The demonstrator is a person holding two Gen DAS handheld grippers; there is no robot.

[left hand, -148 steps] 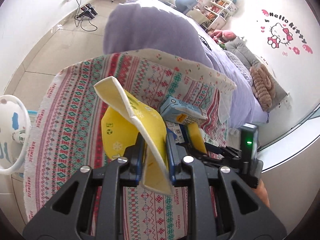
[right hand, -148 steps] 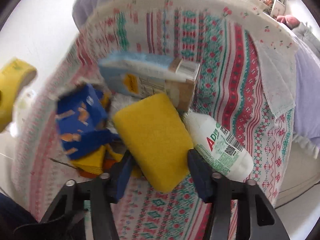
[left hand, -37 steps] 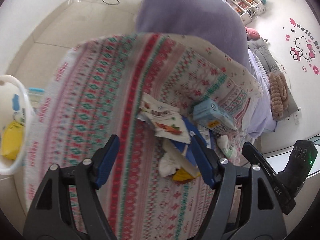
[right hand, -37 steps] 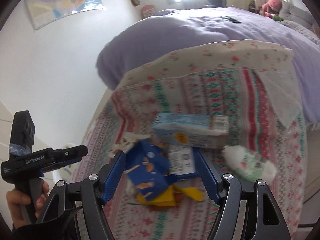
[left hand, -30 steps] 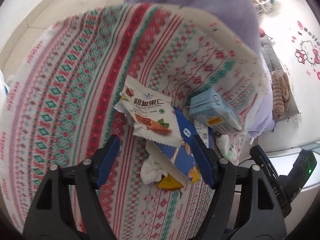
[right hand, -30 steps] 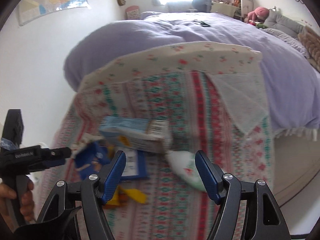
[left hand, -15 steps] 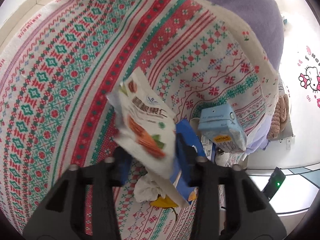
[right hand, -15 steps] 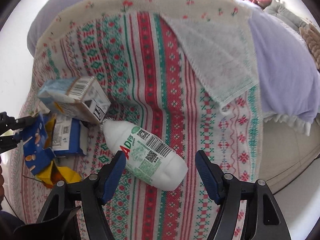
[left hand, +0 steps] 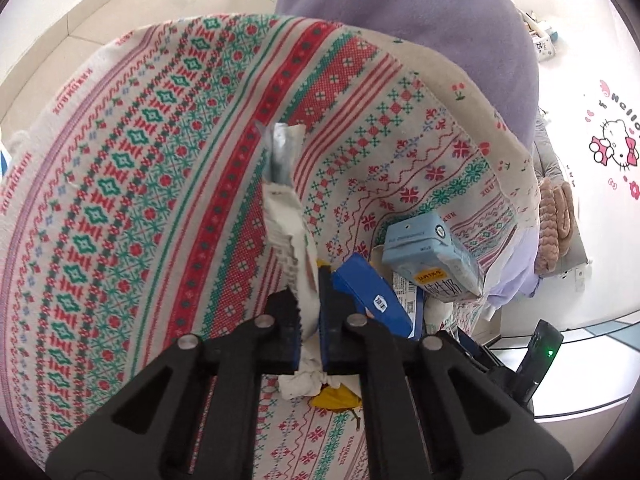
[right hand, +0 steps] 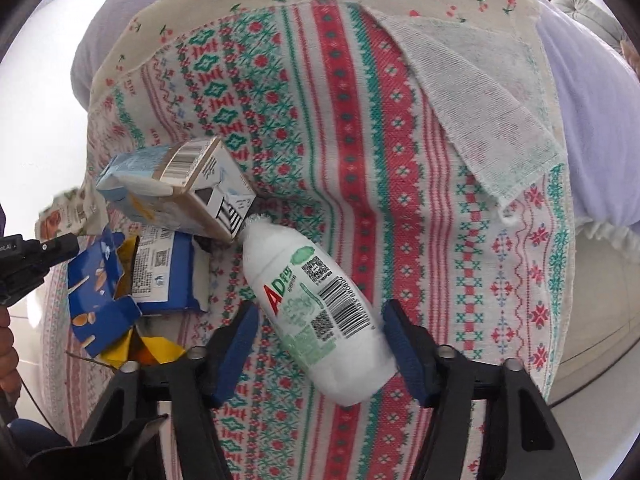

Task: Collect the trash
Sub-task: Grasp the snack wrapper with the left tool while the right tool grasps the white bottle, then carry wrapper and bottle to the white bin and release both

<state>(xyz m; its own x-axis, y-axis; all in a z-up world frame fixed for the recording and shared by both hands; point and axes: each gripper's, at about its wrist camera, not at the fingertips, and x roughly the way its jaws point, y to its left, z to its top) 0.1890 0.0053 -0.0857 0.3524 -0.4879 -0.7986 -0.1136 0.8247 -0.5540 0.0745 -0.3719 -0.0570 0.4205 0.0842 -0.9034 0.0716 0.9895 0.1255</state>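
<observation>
Left wrist: left gripper (left hand: 309, 304) tilted downward, jaws clenched on snack wrapper (left hand: 286, 216).

left gripper (left hand: 309, 312) now clamped on the snack wrapper (left hand: 286, 216); right gripper (right hand: 320, 350) lowered around the white bottle (right hand: 316, 312), fingers closing

A red, green and cream patterned woven cloth (left hand: 168, 184) spreads beneath and ahead of the jaws. Beyond it lies a lilac bed cover (left hand: 420, 12). A pink cartoon-cat wall sticker (left hand: 614, 148) sits far right.
</observation>
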